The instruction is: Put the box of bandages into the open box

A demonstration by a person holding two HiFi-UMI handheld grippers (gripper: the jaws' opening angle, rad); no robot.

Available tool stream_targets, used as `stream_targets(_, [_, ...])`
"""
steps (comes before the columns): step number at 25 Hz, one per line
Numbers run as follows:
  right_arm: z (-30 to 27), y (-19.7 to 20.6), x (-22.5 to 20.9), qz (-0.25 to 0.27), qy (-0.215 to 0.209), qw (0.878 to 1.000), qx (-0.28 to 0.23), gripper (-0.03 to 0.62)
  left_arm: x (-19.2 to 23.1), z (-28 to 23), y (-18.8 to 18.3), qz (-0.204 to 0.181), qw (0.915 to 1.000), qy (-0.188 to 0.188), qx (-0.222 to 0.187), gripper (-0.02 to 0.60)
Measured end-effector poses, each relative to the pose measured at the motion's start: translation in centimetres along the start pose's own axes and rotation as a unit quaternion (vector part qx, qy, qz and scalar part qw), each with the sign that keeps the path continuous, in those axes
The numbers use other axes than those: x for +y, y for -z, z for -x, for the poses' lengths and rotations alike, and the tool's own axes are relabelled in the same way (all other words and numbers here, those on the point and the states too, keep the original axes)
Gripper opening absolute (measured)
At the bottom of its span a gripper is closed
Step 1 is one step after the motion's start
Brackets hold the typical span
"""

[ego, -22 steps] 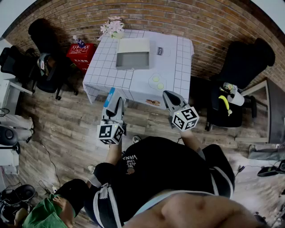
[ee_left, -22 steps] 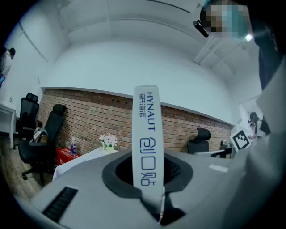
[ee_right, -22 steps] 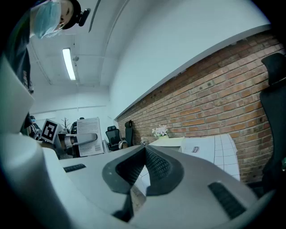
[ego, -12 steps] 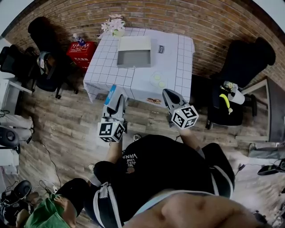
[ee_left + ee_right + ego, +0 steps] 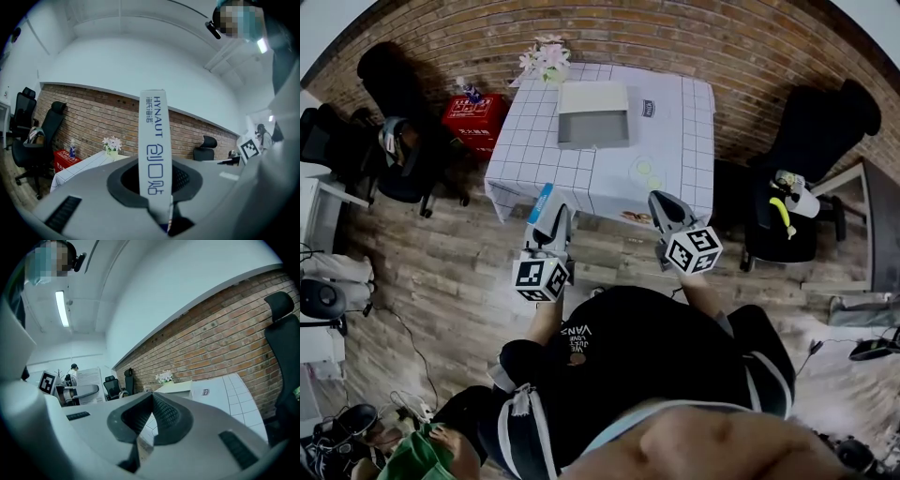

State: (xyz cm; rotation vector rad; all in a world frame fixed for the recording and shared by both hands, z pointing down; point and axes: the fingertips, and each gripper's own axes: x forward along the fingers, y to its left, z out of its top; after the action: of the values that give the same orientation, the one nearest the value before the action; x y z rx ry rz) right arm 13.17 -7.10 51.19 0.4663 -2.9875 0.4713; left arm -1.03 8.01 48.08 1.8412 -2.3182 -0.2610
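Lower end of bandage box unseen within left claw

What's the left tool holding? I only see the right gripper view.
Observer: The left tool is shut on a white bandage box with blue print, upright between its jaws.
Operator: Anything already in the target?
Observer: The head view shows the open box with a bare grey inside.
Operator: Are we there yet?
Observer: No. The right tool and the left both hang over the wooden floor, short of the table.
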Motion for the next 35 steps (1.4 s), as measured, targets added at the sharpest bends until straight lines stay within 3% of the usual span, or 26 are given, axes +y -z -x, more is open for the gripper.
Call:
stream_targets(12, [-1.5, 1.8, 1.5, -0.015, 0.059, 0.998, -0.008, -0.006, 3.2, 0.3, 1.0, -0.007, 0.9979, 0.054, 0.036, 0.078])
stream_targets(18, [-1.9, 2.6, 1.7, -0.018, 0.074, 0.997, -0.001, -0.006, 4.2, 0.2, 1.6, 0.006, 0.9972, 0.062, 0.041, 0.078])
stream_targets(35, [-6.9, 1.1, -1.3, -0.017, 0.057, 0.998, 0.011, -0.006, 6.3, -4.5, 0.8, 0.012, 0.9985, 0.039, 0.036, 0.078])
